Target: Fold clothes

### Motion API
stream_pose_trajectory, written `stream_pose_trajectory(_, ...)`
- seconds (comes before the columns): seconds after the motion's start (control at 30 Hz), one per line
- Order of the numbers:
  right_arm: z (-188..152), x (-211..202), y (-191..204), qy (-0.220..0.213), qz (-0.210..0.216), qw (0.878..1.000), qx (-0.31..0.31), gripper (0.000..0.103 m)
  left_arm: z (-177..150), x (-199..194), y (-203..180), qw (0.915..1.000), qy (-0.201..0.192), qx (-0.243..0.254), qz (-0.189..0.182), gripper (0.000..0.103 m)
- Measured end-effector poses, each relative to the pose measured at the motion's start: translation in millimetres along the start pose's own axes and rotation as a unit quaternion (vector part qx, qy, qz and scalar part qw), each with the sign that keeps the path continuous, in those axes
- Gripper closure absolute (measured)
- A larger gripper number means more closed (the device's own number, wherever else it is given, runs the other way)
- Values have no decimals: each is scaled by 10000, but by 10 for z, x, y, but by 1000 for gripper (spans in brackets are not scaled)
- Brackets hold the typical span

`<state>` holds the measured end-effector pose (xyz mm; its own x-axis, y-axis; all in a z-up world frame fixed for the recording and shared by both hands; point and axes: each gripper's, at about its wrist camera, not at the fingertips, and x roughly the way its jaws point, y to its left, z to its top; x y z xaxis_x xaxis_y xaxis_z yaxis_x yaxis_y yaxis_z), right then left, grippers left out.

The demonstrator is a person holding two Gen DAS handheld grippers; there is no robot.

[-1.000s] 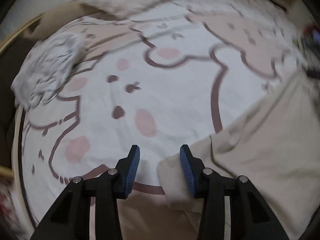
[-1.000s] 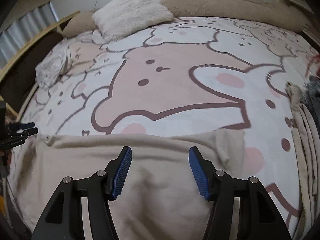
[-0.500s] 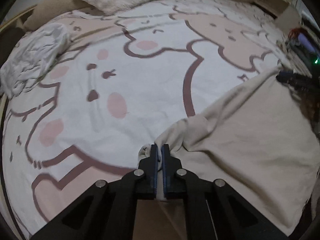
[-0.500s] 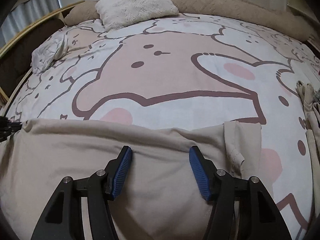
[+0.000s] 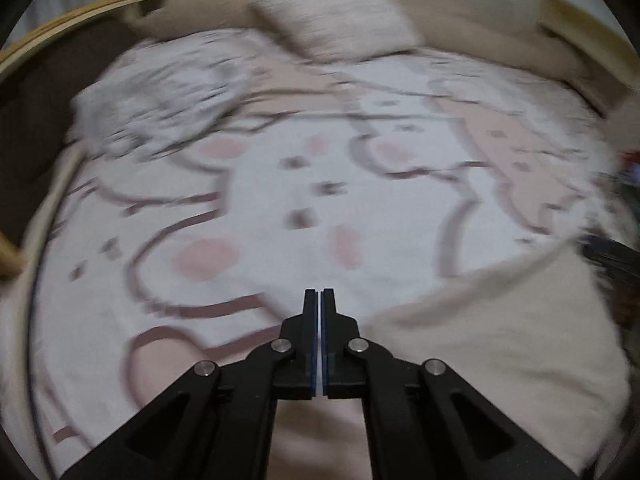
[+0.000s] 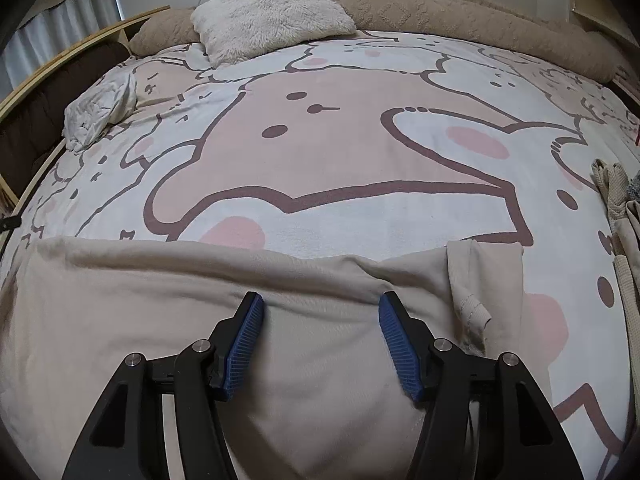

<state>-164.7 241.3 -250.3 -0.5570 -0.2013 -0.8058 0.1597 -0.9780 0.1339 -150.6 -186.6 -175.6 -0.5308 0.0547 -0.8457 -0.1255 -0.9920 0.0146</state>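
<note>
A beige garment [image 6: 168,320] lies spread flat across the near part of the bed, with a short sleeve [image 6: 480,280] folded at its right. In the blurred left wrist view it [image 5: 500,340] lies to the right. My left gripper [image 5: 319,300] is shut at the garment's left edge; a thin pale strip shows between its jaws, so it seems to hold the cloth. My right gripper [image 6: 320,308] is open, its blue pads [image 6: 246,340] low over the middle of the garment.
The bed has a cartoon animal sheet [image 6: 340,140]. A fluffy white pillow [image 6: 272,8] and a beige bolster [image 6: 460,20] lie at the head. A crumpled white garment [image 6: 100,112] lies at the far left. More beige clothes [image 6: 620,220] lie at the right edge. A wooden frame [image 6: 60,68] borders the left.
My left gripper closed on the garment's left corner, then swung left with fast motion blur. The garment now lies flatter. My right gripper stayed open and lowered slightly over it.
</note>
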Motion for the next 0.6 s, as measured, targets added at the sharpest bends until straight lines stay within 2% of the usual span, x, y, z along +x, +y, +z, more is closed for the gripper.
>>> stream_pose_trajectory(0.03, 6, -3, 3, 15, -3, 10000, -3, 42, -1, -12, -141, 9996, -13, 178, -202, 90)
stream_pose_trajectory(0.07, 20, -21, 0, 51, 27, 10000, 28, 42, -29, 60, -300, 9987, 107, 473, -156, 85)
stream_pose_trajectory(0.1, 51, -62, -17, 124, 105, 9998, 98, 42, -59, 138, -461, 9967, 235, 775, -92, 76)
stream_pose_trajectory(0.13, 79, -132, -65, 164, 273, 9991, 266, 42, -89, 216, -622, 9935, 364, 1077, -29, 72)
stream_pose_trajectory(0.23, 107, -506, -381, -28, 1160, 9860, 1196, 42, -165, 414, -799, 9870, 718, 1395, 335, 72)
stream_pose_trajectory(0.3, 87, -791, -639, -215, 1427, 9770, 1571, 42, -95, 328, -877, 9888, 667, 1314, 223, 72)
stream_pose_trajectory(0.4, 81, -1127, -990, -305, 1143, 9779, 1724, 42, 132, 63, -1142, 9936, 434, 1046, -50, 66)
stream_pose_trajectory(0.47, 131, -1228, -1156, -102, 893, 9809, 1727, 42, 314, -127, -1437, 9942, 252, 958, -410, 62)
stream_pose_trajectory(0.6, 380, -1234, -1190, 282, 510, 9895, 1320, 44, 570, -285, -2249, 9858, 36, 1156, -1215, 61)
